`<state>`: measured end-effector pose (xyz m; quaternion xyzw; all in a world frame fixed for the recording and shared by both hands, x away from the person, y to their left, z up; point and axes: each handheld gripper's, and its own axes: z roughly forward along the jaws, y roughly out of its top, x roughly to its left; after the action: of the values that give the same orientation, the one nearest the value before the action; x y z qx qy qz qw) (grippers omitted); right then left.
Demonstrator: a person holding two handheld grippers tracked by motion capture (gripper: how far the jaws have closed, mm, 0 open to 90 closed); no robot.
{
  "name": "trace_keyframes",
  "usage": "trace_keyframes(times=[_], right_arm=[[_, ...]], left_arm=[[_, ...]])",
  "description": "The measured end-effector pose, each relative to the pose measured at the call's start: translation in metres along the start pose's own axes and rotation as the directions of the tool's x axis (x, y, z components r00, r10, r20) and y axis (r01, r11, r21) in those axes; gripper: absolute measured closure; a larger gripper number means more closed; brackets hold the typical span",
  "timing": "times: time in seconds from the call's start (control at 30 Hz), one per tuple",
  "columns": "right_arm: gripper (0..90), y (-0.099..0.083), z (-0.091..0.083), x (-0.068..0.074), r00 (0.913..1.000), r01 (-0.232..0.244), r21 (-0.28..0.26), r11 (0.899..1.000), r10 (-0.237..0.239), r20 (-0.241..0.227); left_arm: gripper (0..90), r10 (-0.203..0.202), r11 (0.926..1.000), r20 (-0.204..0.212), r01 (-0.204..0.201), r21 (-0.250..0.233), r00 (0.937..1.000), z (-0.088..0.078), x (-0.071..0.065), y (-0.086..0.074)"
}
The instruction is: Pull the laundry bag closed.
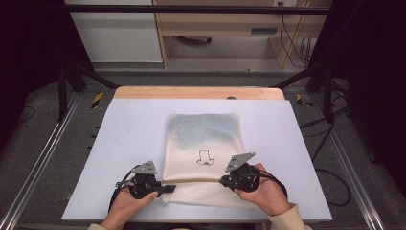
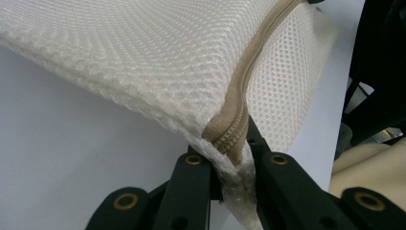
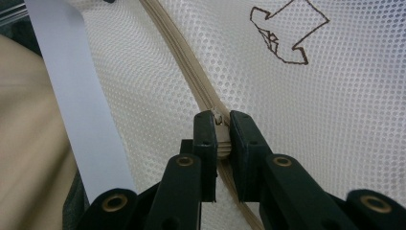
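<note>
**Two grippers pinching the zipper of a mesh bag**

High view is showing a person's hands coming in from the near edge of the table (image 1: 119, 124), each one holding a black gripper. The left gripper (image 1: 165, 188) is sitting at the near left edge of a white mesh bag (image 1: 203, 143), and its jaws are closing on the end of the tan zipper (image 1: 196, 181) there. In the left gripper view, those jaws are pinching the zipper end (image 2: 230, 139) together with a bunch of mesh, and the bag's corner is lifting off the white surface.

The right gripper (image 1: 224, 180) is sitting further along the same zipper, toward the bag's right side. In the right gripper view its jaws are squeezing shut on the zipper's small slider (image 3: 219, 120), with the tan zipper tape running away between them.

Beyond the zipper, the bag is lying flat in the middle of the table, with a small dark outline drawing (image 1: 205, 158) on its mesh. Something bluish-grey is showing through the mesh at the bag's far end. Past the table's far edge, pale wooden furniture (image 1: 215, 28) is standing on the floor.
</note>
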<state>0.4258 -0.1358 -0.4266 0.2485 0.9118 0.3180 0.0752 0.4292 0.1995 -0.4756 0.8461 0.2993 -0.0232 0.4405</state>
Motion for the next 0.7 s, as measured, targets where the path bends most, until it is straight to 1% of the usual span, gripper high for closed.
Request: trace_keyframes(times=[0.23,0.27,0.4,0.53,0.7], right_arm=[[81.9,-0.007,-0.006,-0.004,0.9996,-0.011,0.001,1.000,0.011,0.026],[81.9,-0.009,-0.007,-0.004,0.9994,-0.021,-0.005,1.000,0.021,0.027],[81.9,-0.014,-0.011,-0.006,0.9986,-0.034,-0.003,0.999,0.034,0.039],[81.9,-0.019,-0.013,-0.007,0.9981,-0.044,-0.013,0.999,0.044,0.043],[81.9,-0.020,-0.014,-0.007,0.9982,-0.044,-0.017,0.999,0.045,0.041]], left_arm=[[84.7,-0.001,1.0000,-0.002,0.001,0.002,1.0000,0.001,0.000,0.000],[84.7,-0.002,1.0000,-0.002,0.002,0.001,1.0000,0.001,0.000,-0.001],[84.7,-0.001,1.0000,-0.003,0.001,0.003,1.0000,0.002,0.000,-0.001],[84.7,-0.003,1.0000,-0.002,0.003,0.005,1.0000,0.002,0.000,-0.001],[84.7,-0.002,1.0000,-0.004,0.002,0.004,1.0000,0.002,0.000,-0.001]])
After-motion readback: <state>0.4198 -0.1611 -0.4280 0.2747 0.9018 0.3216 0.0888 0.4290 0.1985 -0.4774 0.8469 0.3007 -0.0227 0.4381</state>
